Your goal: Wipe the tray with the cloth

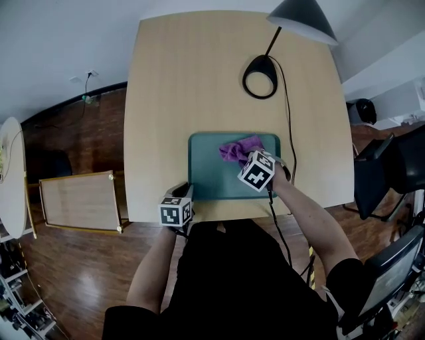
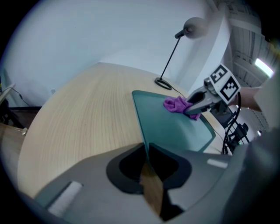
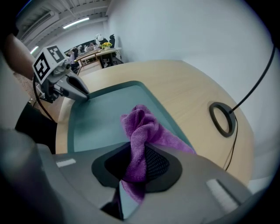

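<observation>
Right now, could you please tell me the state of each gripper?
Left gripper: closed on the tray rim.
Right gripper: closed on the purple cloth.

An open-plan office or studio workspace is suggested. A light wooden desk (image 1: 199, 99) is set between white walls, and a black desk lamp (image 1: 302, 18) is stood near its far right corner, with its cable (image 1: 289, 133) run back toward the near edge. A dark wooden floor (image 1: 80, 265) is seen around the desk. In the right gripper view, ceiling strip lights (image 3: 76, 22) and further worktables (image 3: 98, 51) are shown across a large shared room.
</observation>
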Demonstrator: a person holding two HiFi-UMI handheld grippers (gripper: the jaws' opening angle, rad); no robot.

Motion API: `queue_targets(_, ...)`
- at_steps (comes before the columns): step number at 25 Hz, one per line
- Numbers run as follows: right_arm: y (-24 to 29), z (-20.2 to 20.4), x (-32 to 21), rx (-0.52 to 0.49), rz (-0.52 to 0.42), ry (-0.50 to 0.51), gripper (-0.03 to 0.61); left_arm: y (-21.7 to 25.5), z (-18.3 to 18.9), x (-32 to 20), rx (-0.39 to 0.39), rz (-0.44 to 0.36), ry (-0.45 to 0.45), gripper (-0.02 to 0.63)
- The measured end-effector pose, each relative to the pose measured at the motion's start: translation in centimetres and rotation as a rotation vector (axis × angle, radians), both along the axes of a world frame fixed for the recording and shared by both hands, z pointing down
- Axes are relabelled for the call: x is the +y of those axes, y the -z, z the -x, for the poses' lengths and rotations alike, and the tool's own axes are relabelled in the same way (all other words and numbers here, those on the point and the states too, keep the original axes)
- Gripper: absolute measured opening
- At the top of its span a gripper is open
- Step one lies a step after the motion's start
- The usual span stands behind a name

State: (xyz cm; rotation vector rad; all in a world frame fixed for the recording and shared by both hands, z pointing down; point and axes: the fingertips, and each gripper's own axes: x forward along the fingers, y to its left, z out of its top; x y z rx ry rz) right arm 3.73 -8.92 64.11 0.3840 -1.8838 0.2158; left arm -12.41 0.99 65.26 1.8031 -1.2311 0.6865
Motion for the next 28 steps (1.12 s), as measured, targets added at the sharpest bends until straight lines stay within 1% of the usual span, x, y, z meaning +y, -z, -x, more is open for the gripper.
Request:
queue_targets(5, -0.3, -1.2, 6.5, -0.031, 0.057, -0.014, 0.078, -0.1, 0.5, -0.1, -0.003, -0.011, 0.001, 0.057)
queue_targets(9, -0.6, -2.3, 11.4, -0.039, 0.109, 0.008, 0.078, -0.2, 0.4, -0.1, -0.007, -0.008, 0.0, 0.057)
queue_targets(13, -0.4, -2.7, 12.8, -0.039, 0.104, 0.023, 0.077, -0.2, 0.3, -0.1, -0.017, -0.01, -0.007, 0.057)
queue_targets(16, -0.5, -3.1, 11.8, -0.04, 0.088, 0.016, 0.077, -0.1, 0.2, -0.1, -0.024, -0.012, -0.006, 0.057)
queue_targets(18, -0.4, -3.5, 10.1, -0.046, 0.08, -0.021, 0.077, 0.0, 0.2, 0.0, -0.026, -0.013, -0.005, 0.057)
queue_targets(23, -0.2, -6.1, 3.2, -0.022, 0.02, -0.137, 0.078, 0.1, 0.4, 0.0, -0.029, -0.016, -0.007, 0.057)
queue_targets(26, -0.5, -7.6, -0.8, -0.026, 0.015, -0.212, 0.078, 0.1, 0.3, 0.1, -0.029, -0.017, -0.008, 0.057)
queue_targets(28, -0.5, -8.2, -3.6, -0.023, -0.002, -0.242, 0.078, 0.1, 0.4, 0.1, -0.028, -0.015, -0.008, 0.057)
